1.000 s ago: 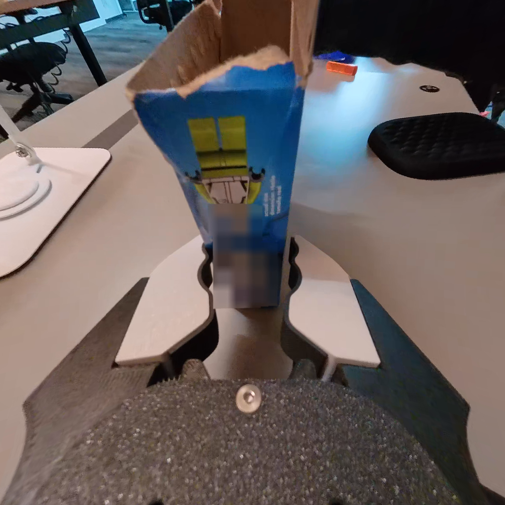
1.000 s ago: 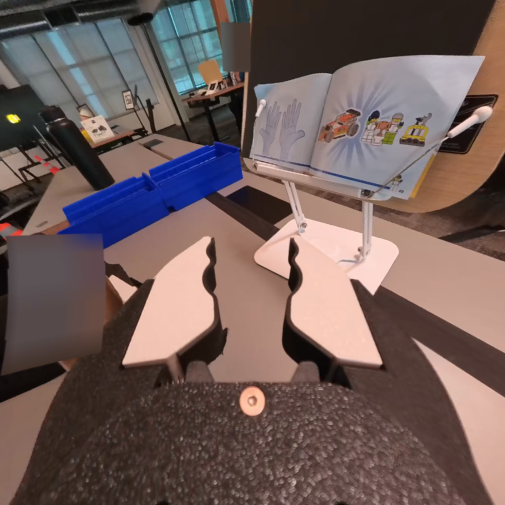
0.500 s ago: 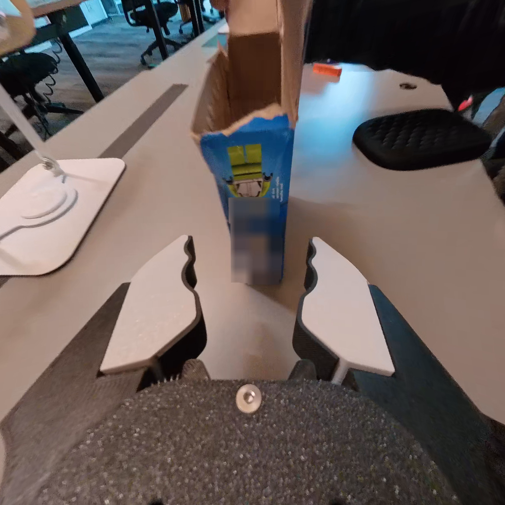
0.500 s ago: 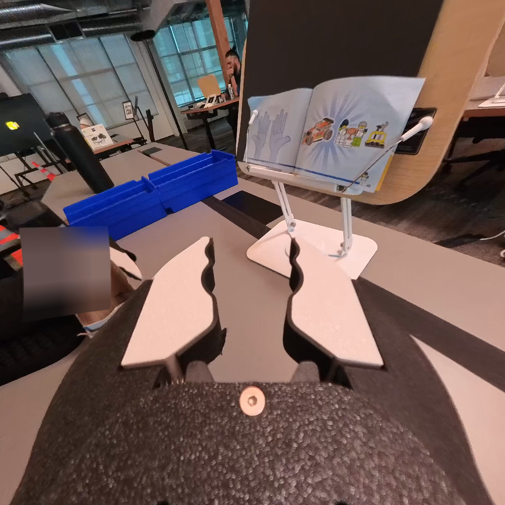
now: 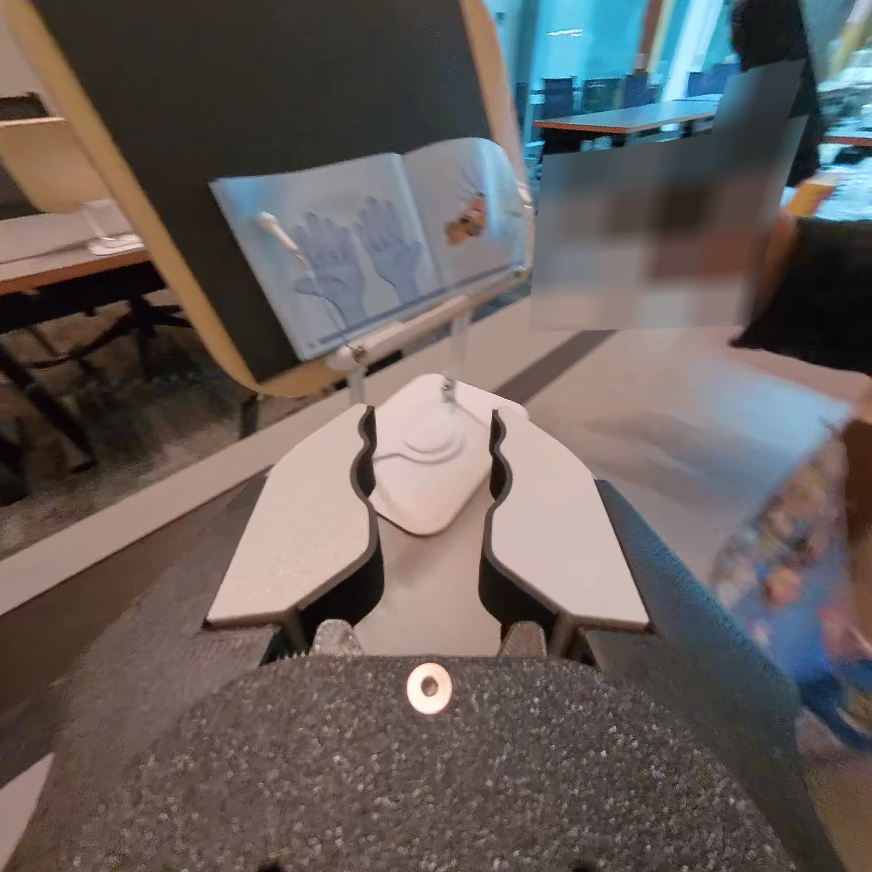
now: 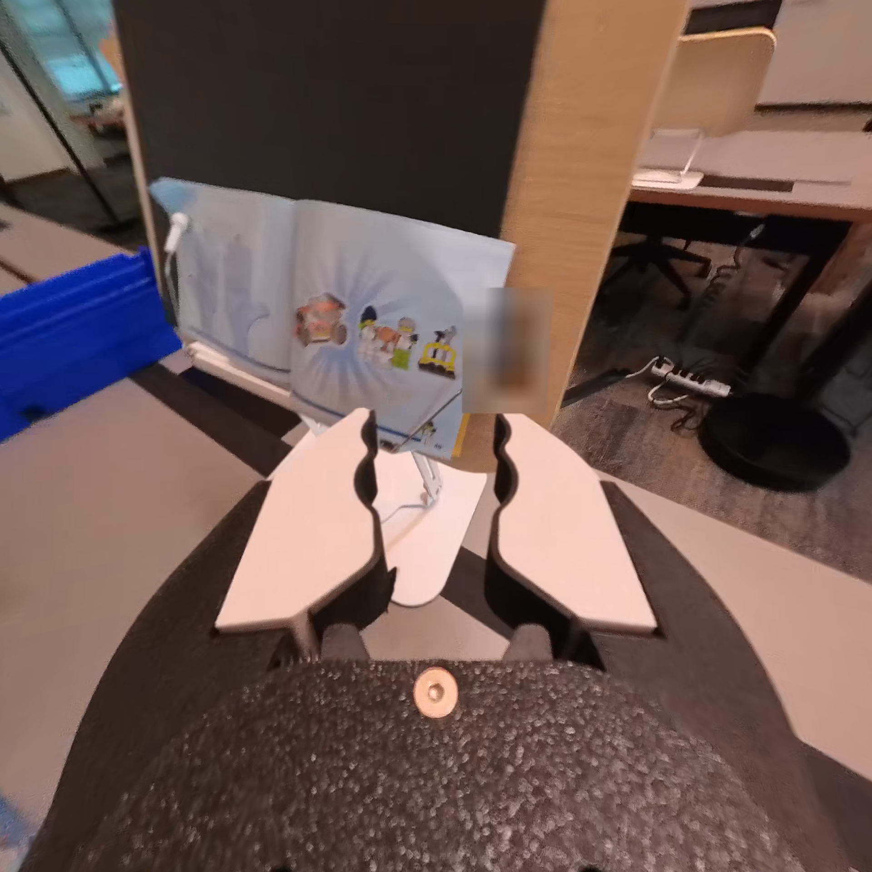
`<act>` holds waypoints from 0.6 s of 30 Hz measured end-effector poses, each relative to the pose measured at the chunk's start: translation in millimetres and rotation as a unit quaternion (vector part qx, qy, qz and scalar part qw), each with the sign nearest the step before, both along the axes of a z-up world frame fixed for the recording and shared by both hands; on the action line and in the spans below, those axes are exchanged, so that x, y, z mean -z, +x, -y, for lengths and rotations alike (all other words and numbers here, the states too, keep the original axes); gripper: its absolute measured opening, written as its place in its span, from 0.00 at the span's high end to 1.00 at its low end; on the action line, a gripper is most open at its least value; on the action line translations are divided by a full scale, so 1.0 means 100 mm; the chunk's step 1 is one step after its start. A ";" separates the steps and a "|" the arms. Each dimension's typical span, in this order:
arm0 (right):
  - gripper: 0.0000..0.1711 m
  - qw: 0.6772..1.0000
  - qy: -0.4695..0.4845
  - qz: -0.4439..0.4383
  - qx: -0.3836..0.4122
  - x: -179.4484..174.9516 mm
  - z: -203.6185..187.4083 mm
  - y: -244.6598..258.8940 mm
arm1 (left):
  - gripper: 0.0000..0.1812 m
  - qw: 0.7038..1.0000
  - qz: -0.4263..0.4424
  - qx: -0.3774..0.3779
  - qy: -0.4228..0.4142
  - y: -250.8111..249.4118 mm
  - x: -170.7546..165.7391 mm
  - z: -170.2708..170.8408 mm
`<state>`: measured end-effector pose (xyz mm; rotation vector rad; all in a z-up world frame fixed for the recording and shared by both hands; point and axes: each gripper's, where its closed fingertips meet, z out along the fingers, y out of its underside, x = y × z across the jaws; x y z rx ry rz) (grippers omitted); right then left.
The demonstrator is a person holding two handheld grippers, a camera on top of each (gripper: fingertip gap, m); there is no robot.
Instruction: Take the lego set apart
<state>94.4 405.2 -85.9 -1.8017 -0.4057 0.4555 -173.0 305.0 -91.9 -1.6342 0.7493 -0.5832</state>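
No lego model shows in either view. My left gripper point(image 5: 429, 415) is open and empty, held above the grey table and facing the white book stand point(image 5: 424, 481) with the open instruction booklet point(image 5: 373, 245). A blurred blue lego box point(image 5: 774, 557) shows at the right edge of the left wrist view. My right gripper point(image 6: 434, 420) is open and empty, facing the same booklet point(image 6: 330, 321) on its stand point(image 6: 424, 533).
A dark divider panel with a wood rim point(image 6: 330, 118) stands behind the booklet. Blue bins point(image 6: 75, 339) sit at the left in the right wrist view. The table edge runs to the right, with floor, cables and a black base point(image 6: 774, 443) beyond. Spacing between my two grippers at the tips: around 30 cm.
My left gripper has let go of the blue box, drawn back and swung left to face the book stand. My right gripper has turned right, staying open.
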 end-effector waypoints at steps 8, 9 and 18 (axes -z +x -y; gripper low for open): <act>0.94 0.997 -0.030 -0.032 0.058 0.11 -0.31 -0.05 | 0.81 0.991 -0.028 -0.127 -0.019 0.10 -0.04 -0.96; 0.96 0.997 -0.039 -0.040 0.056 0.13 -0.32 -0.06 | 0.81 0.990 -0.027 -0.133 -0.025 0.12 -0.02 -1.04; 0.94 0.978 -0.095 -0.181 0.050 0.35 -0.24 0.09 | 0.81 0.988 -0.039 -0.149 -0.032 0.30 0.04 -1.30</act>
